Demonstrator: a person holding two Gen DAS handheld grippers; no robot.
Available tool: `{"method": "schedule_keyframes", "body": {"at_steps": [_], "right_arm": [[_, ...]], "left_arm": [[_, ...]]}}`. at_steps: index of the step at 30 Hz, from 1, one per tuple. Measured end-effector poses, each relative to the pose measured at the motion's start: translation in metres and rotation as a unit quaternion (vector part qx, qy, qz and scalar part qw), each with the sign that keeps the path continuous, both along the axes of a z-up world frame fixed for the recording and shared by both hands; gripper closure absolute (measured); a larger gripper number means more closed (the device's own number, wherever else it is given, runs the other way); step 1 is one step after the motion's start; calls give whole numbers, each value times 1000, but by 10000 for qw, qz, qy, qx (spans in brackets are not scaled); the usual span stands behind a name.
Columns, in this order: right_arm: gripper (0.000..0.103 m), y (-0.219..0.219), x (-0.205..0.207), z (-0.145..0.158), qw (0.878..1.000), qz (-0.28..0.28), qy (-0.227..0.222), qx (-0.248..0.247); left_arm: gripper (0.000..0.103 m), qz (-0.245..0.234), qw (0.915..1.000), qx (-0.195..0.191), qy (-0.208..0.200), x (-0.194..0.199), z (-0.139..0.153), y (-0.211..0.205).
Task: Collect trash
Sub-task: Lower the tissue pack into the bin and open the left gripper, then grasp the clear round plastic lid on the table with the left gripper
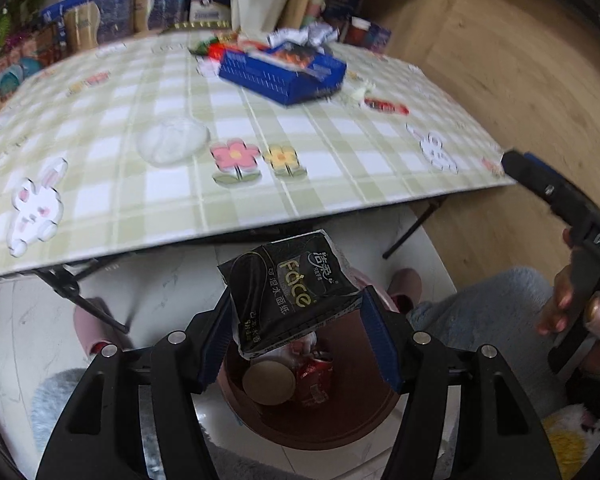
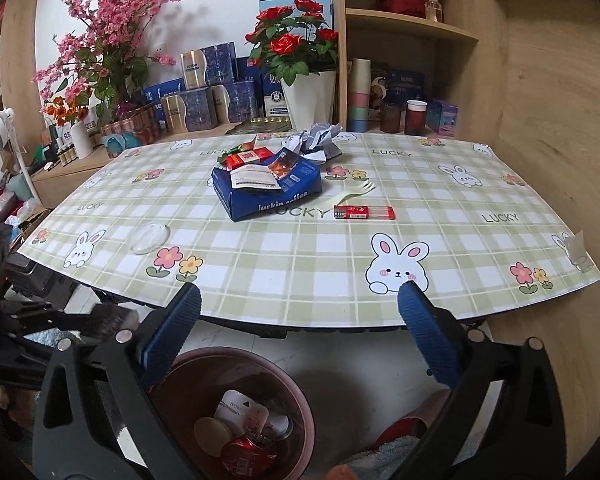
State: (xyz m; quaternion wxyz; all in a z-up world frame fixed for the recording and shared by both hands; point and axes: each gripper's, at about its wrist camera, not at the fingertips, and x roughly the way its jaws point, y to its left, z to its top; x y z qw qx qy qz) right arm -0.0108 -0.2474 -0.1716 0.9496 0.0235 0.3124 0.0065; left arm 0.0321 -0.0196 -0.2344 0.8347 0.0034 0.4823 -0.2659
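My left gripper point(image 1: 296, 312) is shut on a black tissue packet point(image 1: 288, 288) and holds it right above the brown trash bin point(image 1: 380, 412), below the table's front edge. The bin point(image 2: 296, 396) holds a crushed red can point(image 2: 248, 454), a round lid and a card. My right gripper point(image 2: 300, 300) is open and empty at the table's front edge, above the bin. On the table lie a blue coffee box point(image 2: 266, 190) with wrappers in it, a red packet point(image 2: 364, 212), a white plastic fork point(image 2: 350, 194), a clear lid point(image 2: 150, 238) and crumpled paper point(image 2: 320, 138).
The table point(image 2: 320, 256) has a green checked cloth with rabbits and flowers. Behind it stand flower pots point(image 2: 308, 100), blue boxes and wooden shelves point(image 2: 412, 26). The person's legs and slippers are on the floor beside the bin. The right gripper shows at the right in the left wrist view point(image 1: 560, 204).
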Motion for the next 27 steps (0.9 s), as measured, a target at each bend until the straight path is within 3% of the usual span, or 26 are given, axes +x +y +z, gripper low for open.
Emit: {"method": "schedule_keyframes", "body": {"at_steps": [4,8,13,15,20,27], "right_arm": [[6,5,0,-5,10000,34,90,-8],[6,10,1,-10,9999,91,135,-40],[6,16,1,-17,9996,139,241,-41],[6,19,2,-20,9993,187,310,-41],[6,22,1,-26,9988,248,417,-54],[6,20,5,-30,9985,224,504,-46]], "left_arm": [[39,-97,9998,-25,154,1,-13,-5],[25,-31,9999,-87,133,0,-14,-3],[23,300,9993,-79,225,3,-20,7],[23,648,9978,-112,39,3,-15,16],[23,1622,9843,-639,-284,3,1,55],[21,2395,9660,-973,-84,14,8,88]]}}
